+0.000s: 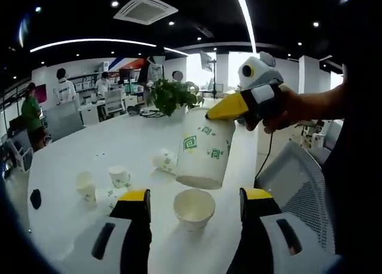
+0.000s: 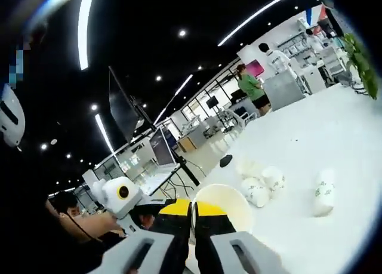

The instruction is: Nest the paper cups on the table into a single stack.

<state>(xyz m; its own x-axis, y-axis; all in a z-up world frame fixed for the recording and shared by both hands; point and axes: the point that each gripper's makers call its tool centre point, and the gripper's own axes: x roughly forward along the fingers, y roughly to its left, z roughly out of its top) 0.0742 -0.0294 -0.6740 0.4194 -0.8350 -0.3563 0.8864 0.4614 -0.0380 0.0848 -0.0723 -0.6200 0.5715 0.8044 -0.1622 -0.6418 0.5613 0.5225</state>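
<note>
Seen along the left gripper (image 1: 195,203), a smooth, glossy white table (image 1: 89,148) curves across an open-plan office. At its near left edge lies a small flat black disc (image 1: 35,199). Next to the right, two small paper cups (image 1: 85,184) (image 1: 120,175) stand upright close together, white with faint green printing, and a third (image 1: 107,194) lies tipped beside them just off the left jaw. Further right, another printed cup (image 1: 165,160) lies on its side. The left gripper's yellow-tipped grey jaws stand wide apart, released, with an upright plain white cup (image 1: 194,207) between them, mouth up and touched by neither. Above that cup hangs a tapered stack of paper cups (image 1: 205,147), matt white with green square motifs, tilted with its wide mouth down. The right gripper (image 1: 230,110) reaches in from the right and pinches the stack's upper end with its yellow beak-like tips, a hand (image 1: 285,108) clasping its handle. A leafy potted plant (image 1: 171,96) stands behind on the table.

In the right gripper view, the left gripper (image 2: 119,196) shows at lower left as a white box. The right gripper (image 2: 192,219) has its yellow-capped jaws clenched on the thin wall of the stack (image 2: 230,202), whose round hollow opens beyond them. Rightward, three rounded cups (image 2: 258,187) cluster on the tabletop (image 2: 334,131), and one more (image 2: 324,191) lies alone.
</note>
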